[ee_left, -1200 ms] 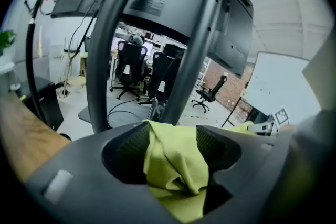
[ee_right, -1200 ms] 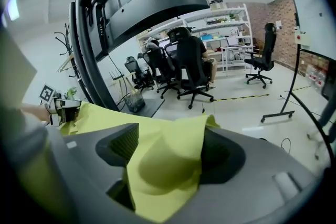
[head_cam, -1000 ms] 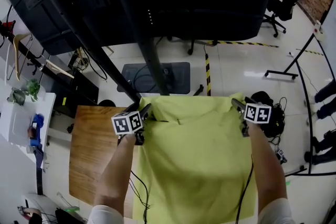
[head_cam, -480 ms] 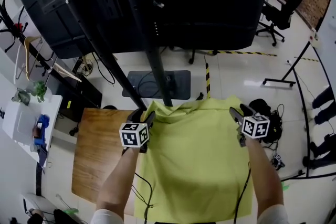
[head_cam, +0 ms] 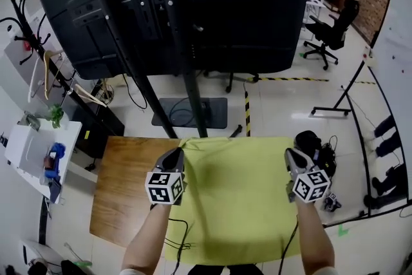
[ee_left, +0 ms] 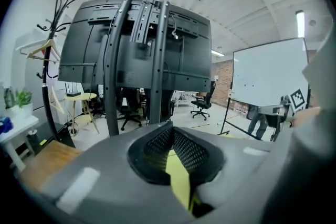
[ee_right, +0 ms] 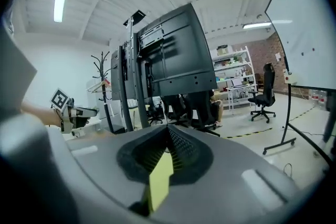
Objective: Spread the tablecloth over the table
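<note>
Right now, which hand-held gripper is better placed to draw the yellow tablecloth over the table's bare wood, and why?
Left. The left hand-held gripper, just closed on the tablecloth, sits beside the bare part of the table; the right hand-held gripper, likewise closed on it, is across the cloth.

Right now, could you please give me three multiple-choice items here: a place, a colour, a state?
1. In the head view, the table's bare wood shows: A) left of the tablecloth B) right of it C) nowhere
2. The tablecloth is: A) white B) yellow-green C) blue
3. The left gripper and right gripper are: A) both open B) both shut on the tablecloth C) shut, empty
1 A: wood lies bare at the tablecloth's left edge. 2 B: yellow-green in every view. 3 B: both pairs of jaws, just closed, pinch tablecloth.
</note>
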Available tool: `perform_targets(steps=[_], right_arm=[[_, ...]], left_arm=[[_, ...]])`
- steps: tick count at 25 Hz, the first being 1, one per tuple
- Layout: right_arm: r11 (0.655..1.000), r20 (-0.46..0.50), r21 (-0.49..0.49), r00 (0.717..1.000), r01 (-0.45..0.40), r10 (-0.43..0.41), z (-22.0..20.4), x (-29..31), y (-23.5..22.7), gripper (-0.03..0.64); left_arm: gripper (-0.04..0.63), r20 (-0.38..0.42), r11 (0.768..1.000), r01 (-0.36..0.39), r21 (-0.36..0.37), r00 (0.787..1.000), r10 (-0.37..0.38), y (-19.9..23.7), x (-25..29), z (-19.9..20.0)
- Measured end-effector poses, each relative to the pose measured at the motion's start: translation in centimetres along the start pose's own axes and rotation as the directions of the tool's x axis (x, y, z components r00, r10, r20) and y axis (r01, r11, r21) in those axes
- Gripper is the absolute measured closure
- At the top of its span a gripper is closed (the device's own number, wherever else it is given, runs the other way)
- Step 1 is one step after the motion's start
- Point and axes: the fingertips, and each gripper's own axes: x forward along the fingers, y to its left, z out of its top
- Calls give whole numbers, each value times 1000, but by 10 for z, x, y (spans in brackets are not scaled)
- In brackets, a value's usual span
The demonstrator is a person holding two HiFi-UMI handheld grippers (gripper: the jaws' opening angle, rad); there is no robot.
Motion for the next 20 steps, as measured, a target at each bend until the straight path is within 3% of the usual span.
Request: perform_targets(steps=[4, 9, 15, 20], right_arm=[[1000, 25, -16, 1000, 1, -1, 19, -50, 34, 611], [994, 43, -111, 999, -1, 6, 46, -103, 76, 611], [985, 82, -170, 996, -14, 28, 71, -147, 105, 611], [988, 118, -152, 992, -18, 36, 83, -159, 119, 612]], left_arm=[[592, 44, 998, -22, -54, 999, 25, -17, -57, 4], [592, 114, 996, -27, -87, 993, 37, -48, -132, 27], [592, 145, 999, -8, -41, 989, 14, -79, -189, 45], [592, 166, 1000, -14, -22, 986, 17, -90, -206, 45]])
